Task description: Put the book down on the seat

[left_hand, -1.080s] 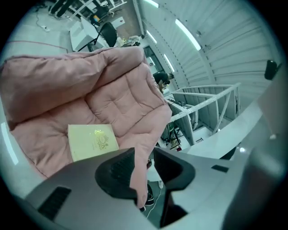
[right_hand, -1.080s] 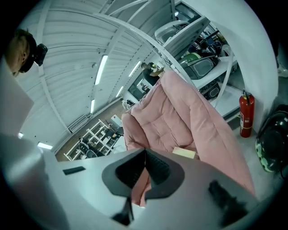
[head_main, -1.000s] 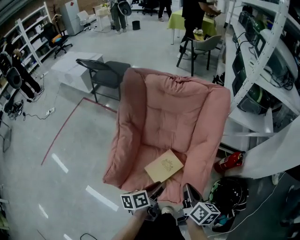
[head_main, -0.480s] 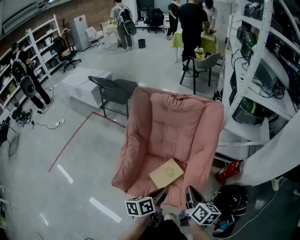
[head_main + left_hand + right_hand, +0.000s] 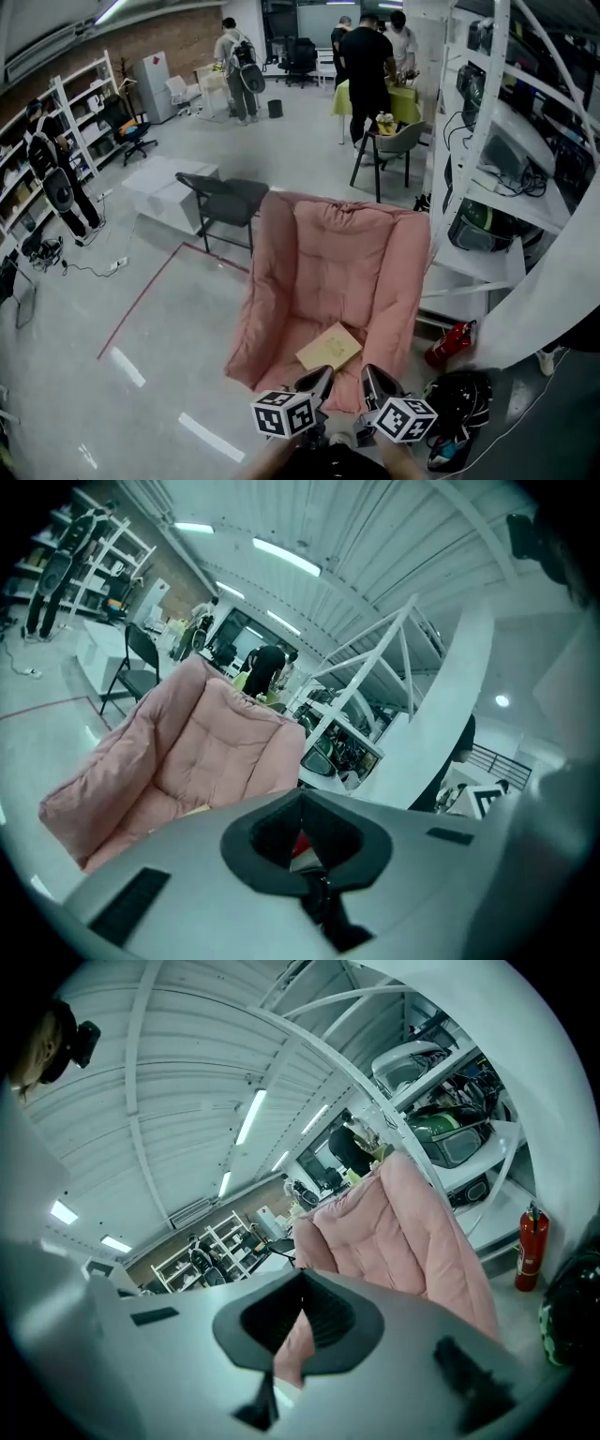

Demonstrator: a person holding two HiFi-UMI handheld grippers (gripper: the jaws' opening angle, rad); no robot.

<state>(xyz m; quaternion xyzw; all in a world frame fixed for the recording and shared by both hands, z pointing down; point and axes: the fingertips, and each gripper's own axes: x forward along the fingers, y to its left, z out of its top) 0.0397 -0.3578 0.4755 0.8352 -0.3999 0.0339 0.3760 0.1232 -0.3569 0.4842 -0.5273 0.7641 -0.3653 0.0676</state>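
The tan book point(image 5: 329, 347) lies flat on the seat of the pink padded chair point(image 5: 337, 262), near its front right. Neither gripper touches it. My left gripper point(image 5: 316, 382) hovers just in front of the chair's front edge; its jaws have just been closing and now meet with nothing between them. Beside it on the right, my right gripper point(image 5: 372, 382) is shut and empty too. In the left gripper view the left gripper point(image 5: 301, 797) points at the pink chair point(image 5: 202, 747). In the right gripper view the right gripper point(image 5: 301, 1277) points past the pink chair point(image 5: 398, 1232).
A black folding chair point(image 5: 220, 192) and a white box point(image 5: 161, 183) stand behind the pink chair on the left. White shelving point(image 5: 497, 141) runs along the right, with a red fire extinguisher point(image 5: 452, 343) and a black bag point(image 5: 461, 398) at its foot. Several people point(image 5: 366, 66) stand at the back.
Both grippers have risen and drawn back from the chair, and the left jaws have come together. The book stays where it lay on the seat.
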